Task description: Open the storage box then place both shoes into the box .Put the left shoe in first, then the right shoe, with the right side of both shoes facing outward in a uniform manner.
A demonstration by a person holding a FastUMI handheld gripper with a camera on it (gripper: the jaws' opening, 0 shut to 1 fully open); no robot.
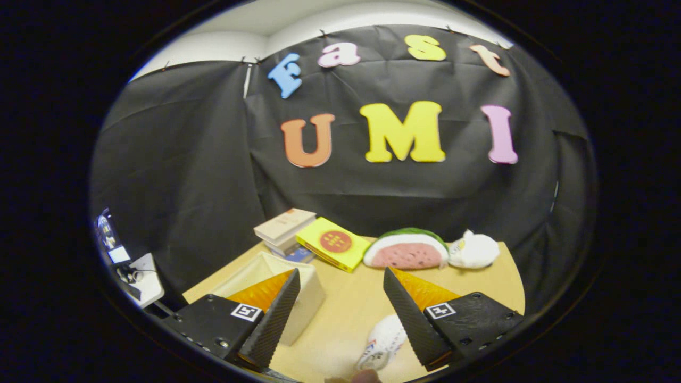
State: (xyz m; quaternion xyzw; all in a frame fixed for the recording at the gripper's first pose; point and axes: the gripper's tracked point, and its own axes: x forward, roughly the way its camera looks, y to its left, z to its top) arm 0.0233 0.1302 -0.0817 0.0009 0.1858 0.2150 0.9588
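The tool [340,303] hangs above the counter [346,303] with its two fingers spread wide apart and nothing held between them. A white shoe [382,341] lies on the counter low in the gap, close against the inner edge of the right finger [412,319]; whether it touches that finger cannot be told. It is partly hidden, so which shoe of the pair it is cannot be told either.

The left finger [274,319] overlaps the storage box [306,298], a pale, cream-coloured box that stands on the counter just beside and behind that finger. Its top looks open, with the inner walls showing, though the finger covers much of it.

Beyond the fingers, toward the back of the counter, a stack of books [284,226] sits behind the box, with a yellow book [332,244] leaning just to its right. Next to that rests a watermelon-slice plush [407,250], green on the rind and pink on the face, and touching its right end is a small white plush [473,250]. Behind them all hangs the black cloth wall [175,175].
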